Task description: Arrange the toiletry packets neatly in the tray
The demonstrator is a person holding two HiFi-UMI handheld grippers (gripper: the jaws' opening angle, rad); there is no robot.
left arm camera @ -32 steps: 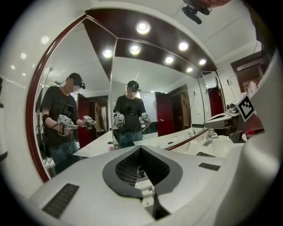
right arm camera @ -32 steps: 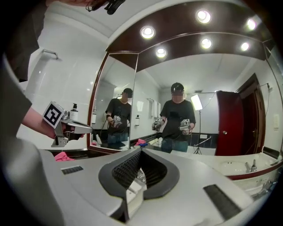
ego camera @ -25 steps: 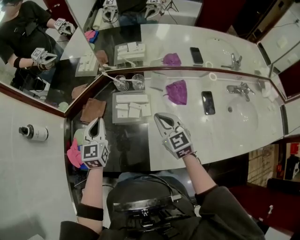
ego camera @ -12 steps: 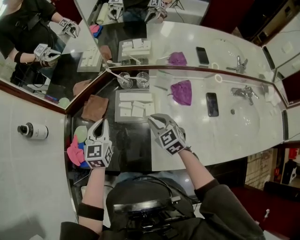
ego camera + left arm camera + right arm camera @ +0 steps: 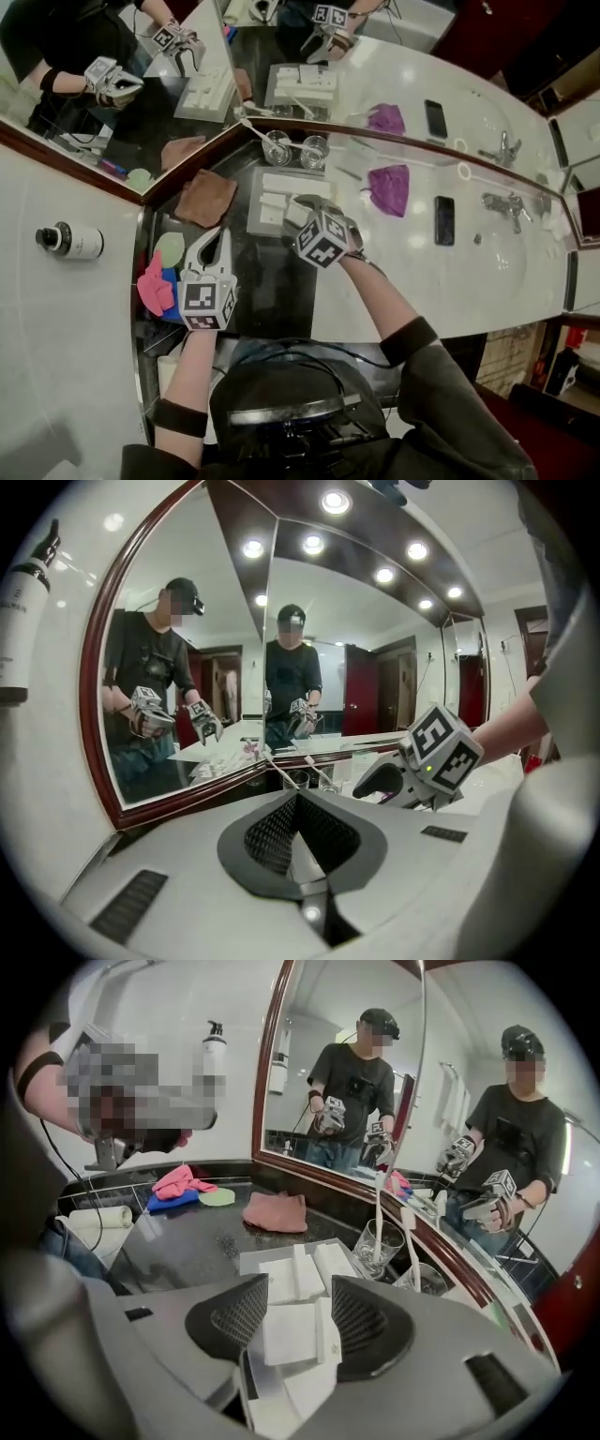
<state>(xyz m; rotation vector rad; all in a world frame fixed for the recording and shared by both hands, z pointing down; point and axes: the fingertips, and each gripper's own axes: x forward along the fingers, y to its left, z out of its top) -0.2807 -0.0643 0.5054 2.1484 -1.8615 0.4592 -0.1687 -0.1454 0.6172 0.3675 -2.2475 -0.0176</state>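
Note:
The grey tray (image 5: pixel 254 221) sits on the dark counter below the mirror, with several white toiletry packets (image 5: pixel 281 186) lying in it. My right gripper (image 5: pixel 302 208) hangs over the tray's near right part. In the right gripper view its jaws (image 5: pixel 292 1314) stand apart and have just been opening. A white packet (image 5: pixel 289 1333) lies below and between them, untouched by the pads. More packets (image 5: pixel 292 1277) lie beyond it inside the tray's rim (image 5: pixel 251 1258). My left gripper (image 5: pixel 216 242) is shut and empty over the dark counter left of the tray, its jaws (image 5: pixel 298 810) closed together.
A brown cloth (image 5: pixel 206 197) lies left of the tray. Two glasses with toothbrushes (image 5: pixel 278 147) stand behind it at the mirror. A purple cloth (image 5: pixel 389 187), a phone (image 5: pixel 444 220) and the faucet (image 5: pixel 506 204) are to the right. Pink and blue cloths (image 5: pixel 155 291) lie at far left.
My right gripper has moved from the pale counter up and left to above the tray, tipped downward, and its jaws have opened. My left gripper has sunk slightly and stays shut.

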